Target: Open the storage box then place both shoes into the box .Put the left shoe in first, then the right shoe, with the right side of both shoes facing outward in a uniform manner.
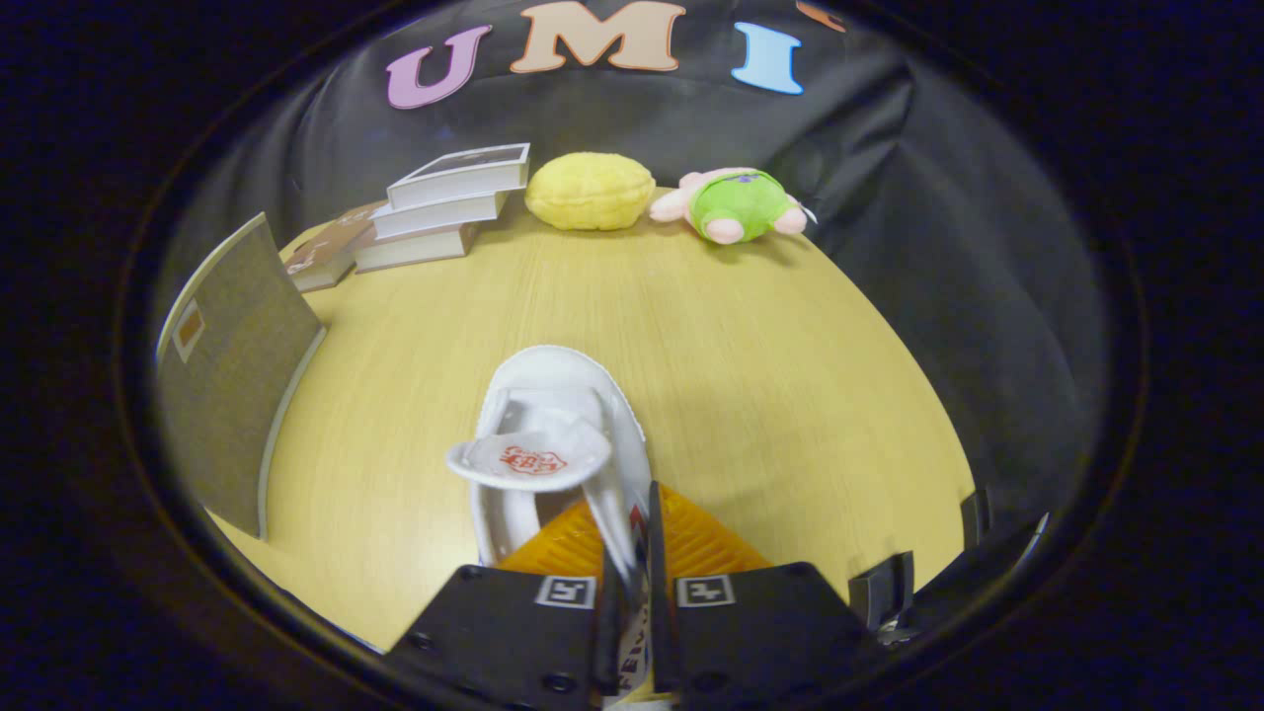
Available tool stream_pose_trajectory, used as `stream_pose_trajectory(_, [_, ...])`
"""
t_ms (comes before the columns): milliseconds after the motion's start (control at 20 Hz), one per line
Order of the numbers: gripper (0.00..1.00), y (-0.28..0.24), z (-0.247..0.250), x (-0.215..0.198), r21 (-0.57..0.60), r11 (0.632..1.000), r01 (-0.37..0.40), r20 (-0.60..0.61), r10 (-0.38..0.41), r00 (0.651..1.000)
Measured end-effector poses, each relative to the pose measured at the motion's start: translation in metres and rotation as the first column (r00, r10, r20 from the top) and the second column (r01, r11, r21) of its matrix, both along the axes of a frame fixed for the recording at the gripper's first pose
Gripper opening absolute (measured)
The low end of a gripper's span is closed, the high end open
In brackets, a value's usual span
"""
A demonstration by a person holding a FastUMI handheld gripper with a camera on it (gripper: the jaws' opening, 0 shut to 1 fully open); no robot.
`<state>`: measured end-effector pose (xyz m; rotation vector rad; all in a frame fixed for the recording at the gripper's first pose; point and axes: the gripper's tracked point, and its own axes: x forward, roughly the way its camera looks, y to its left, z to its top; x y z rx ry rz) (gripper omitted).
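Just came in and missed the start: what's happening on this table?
A hand-held tool is clamped on the side wall of a white shoe, toe pointing away over the wooden table. A grey box panel stands at the left. Stacked books, a yellow plush and a green plush toy sit at the far edge.

Even, fairly bright light on the wooden table [750,326]. Soft shadows under the green plush toy [743,202] and beside the white shoe [553,434]. Fisheye bends the table rim strongly. Motion blur smears the wood grain; shoe edge between the fingers is soft. No glare.
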<state>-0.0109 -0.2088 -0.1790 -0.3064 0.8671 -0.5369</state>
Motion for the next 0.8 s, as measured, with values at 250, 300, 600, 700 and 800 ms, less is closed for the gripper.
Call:
stream_pose_trajectory(250, [0.07,-0.001,-0.001,0.003,0.194,0.981,0.022,0.084,-0.039,0.996])
stream_pose_trajectory(300, [0.06,0.004,-0.002,0.005,0.274,0.961,0.039,0.106,-0.071,0.992])
stream_pose_trajectory(600, [0.06,0.062,-0.01,0.006,0.663,0.748,-0.011,0.157,-0.125,0.98])
stream_pose_trajectory(700, [0.06,0.083,0.001,0.004,0.649,0.76,-0.041,0.165,-0.088,0.982])
stream_pose_trajectory(800, [0.06,0.115,0.021,0.007,0.663,0.742,-0.099,0.196,-0.044,0.98])
